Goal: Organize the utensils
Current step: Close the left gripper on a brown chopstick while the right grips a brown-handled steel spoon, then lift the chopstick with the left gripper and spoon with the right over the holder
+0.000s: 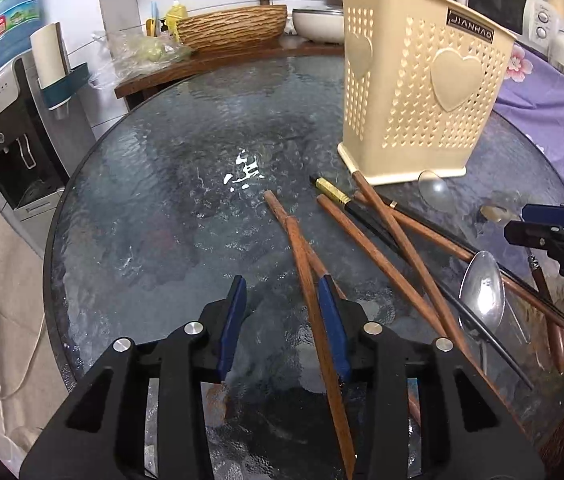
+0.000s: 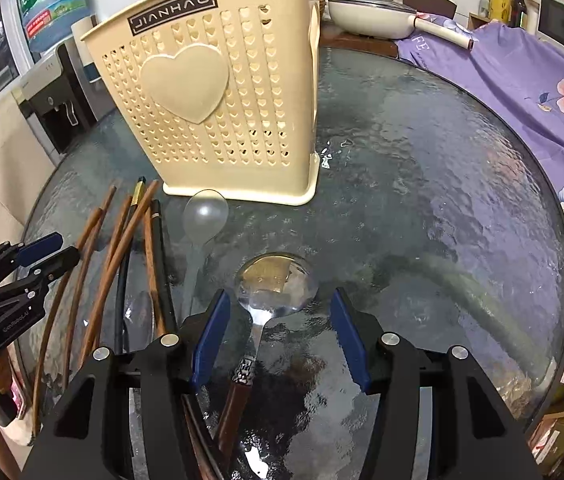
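Working over the round glass table [image 1: 154, 184], I take the cream utensil basket [image 1: 414, 92] as my landmark; it stands upright on the glass, and every utensil lies in front of its base.

My left gripper [image 1: 282, 320] hangs over the table with its jaws apart and nothing pinched. One brown wooden chopstick [image 1: 314, 308] runs up between the pads, close along the inner face of the right-hand pad [image 1: 332, 320], and a second brown one crosses beneath it. Nearer the basket, more brown chopsticks [image 1: 394, 232] lie tangled with a pair of black chopsticks [image 1: 366, 216] with gold bands, one brown tip reaching the basket's front corner. A small metal spoon [image 1: 482, 292] lies across that tangle, on the side away from my left gripper.

My right gripper [image 2: 280, 336] is also open and grips nothing. A large metal spoon [image 2: 276, 284] with a brown handle lies between its pads, bowl pointing toward the basket, the handle nearer the left pad without clearly touching. A clear plastic spoon [image 2: 206, 212] rests just before the basket's base, between it and the large spoon.

Behind the basket sit a pan [image 2: 374, 16] and a purple flowered cloth [image 2: 522, 92]
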### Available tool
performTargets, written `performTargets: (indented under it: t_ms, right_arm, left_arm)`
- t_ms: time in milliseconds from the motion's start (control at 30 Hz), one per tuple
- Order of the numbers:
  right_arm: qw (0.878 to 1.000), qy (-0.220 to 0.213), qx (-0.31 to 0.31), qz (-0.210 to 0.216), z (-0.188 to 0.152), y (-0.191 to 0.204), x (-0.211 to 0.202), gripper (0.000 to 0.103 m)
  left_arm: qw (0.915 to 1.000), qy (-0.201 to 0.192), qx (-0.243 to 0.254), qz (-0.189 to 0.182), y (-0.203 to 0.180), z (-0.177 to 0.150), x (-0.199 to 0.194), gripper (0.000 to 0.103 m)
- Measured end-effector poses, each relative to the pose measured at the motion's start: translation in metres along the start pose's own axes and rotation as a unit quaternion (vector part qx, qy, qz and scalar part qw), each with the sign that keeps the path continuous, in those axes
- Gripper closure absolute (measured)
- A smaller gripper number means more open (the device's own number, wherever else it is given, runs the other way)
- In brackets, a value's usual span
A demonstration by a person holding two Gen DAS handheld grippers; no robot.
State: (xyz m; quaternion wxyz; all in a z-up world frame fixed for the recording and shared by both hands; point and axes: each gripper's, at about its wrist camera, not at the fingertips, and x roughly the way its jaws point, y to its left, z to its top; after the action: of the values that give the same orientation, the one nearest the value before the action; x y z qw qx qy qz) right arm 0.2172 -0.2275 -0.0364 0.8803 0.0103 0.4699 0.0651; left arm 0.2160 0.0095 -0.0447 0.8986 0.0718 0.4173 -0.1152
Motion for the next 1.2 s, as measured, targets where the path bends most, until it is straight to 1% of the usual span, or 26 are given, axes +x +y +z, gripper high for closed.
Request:
performTargets:
  t_ms: [100, 300, 333, 367, 500, 533, 600, 633, 733, 767, 867, 933, 1200]
  right_arm:
    - [1.000, 0.009, 0.003, -0.002, 0.000, -0.001, 0.006, 0.052]
    - [1.000, 0.008, -0.007, -0.017, 0.002, 0.004, 0.011, 0.052]
    - [1.000, 0.009, -0.010, -0.021, 0.003, 0.006, 0.012, 0.052]
    - [1.000, 0.009, -0.014, -0.025, 0.004, 0.007, 0.013, 0.052]
    - [0.999, 0.012, -0.023, -0.033, 0.006, 0.012, 0.015, 0.055]
    - [0.999, 0.012, -0.023, -0.034, 0.007, 0.012, 0.015, 0.057]
    - [0.999, 0.012, -0.024, -0.034, 0.008, 0.012, 0.016, 0.057]
    - [0.999, 0.012, -0.025, -0.035, 0.008, 0.013, 0.016, 0.057]
    - [0.999, 0.012, -0.026, -0.033, 0.010, 0.013, 0.017, 0.058]
    - [0.999, 0.010, -0.026, -0.032, 0.009, 0.012, 0.016, 0.058]
    - [0.999, 0.001, -0.021, -0.030, 0.009, 0.009, 0.015, 0.058]
    - [0.999, -0.008, -0.019, -0.028, 0.008, 0.006, 0.011, 0.058]
    - [0.999, -0.029, -0.036, -0.022, 0.007, 0.009, 0.002, 0.058]
  left_arm:
    - [1.0000, 0.007, 0.005, 0.002, 0.000, 0.001, 0.006, 0.068]
    - [0.9999, 0.012, 0.000, -0.003, 0.002, 0.009, 0.016, 0.070]
    - [0.9999, 0.013, 0.000, -0.004, 0.002, 0.010, 0.016, 0.072]
    - [0.9999, 0.013, -0.001, -0.006, 0.003, 0.012, 0.017, 0.075]
    - [0.9997, 0.018, -0.008, -0.011, 0.006, 0.016, 0.020, 0.075]
    - [0.9997, 0.017, -0.011, -0.013, 0.007, 0.016, 0.020, 0.075]
    - [0.9997, 0.015, -0.014, -0.015, 0.010, 0.015, 0.019, 0.076]
    - [0.9997, 0.015, -0.013, -0.014, 0.010, 0.016, 0.020, 0.077]
    - [0.9996, 0.016, -0.016, -0.018, 0.014, 0.019, 0.022, 0.085]
    - [0.9995, 0.016, -0.019, -0.019, 0.016, 0.019, 0.023, 0.088]
    - [0.9990, 0.016, -0.031, -0.026, 0.022, 0.022, 0.025, 0.091]
    - [0.9994, 0.018, -0.026, -0.017, 0.021, 0.024, 0.027, 0.094]
    - [0.9987, 0.026, -0.037, -0.023, 0.026, 0.038, 0.037, 0.095]
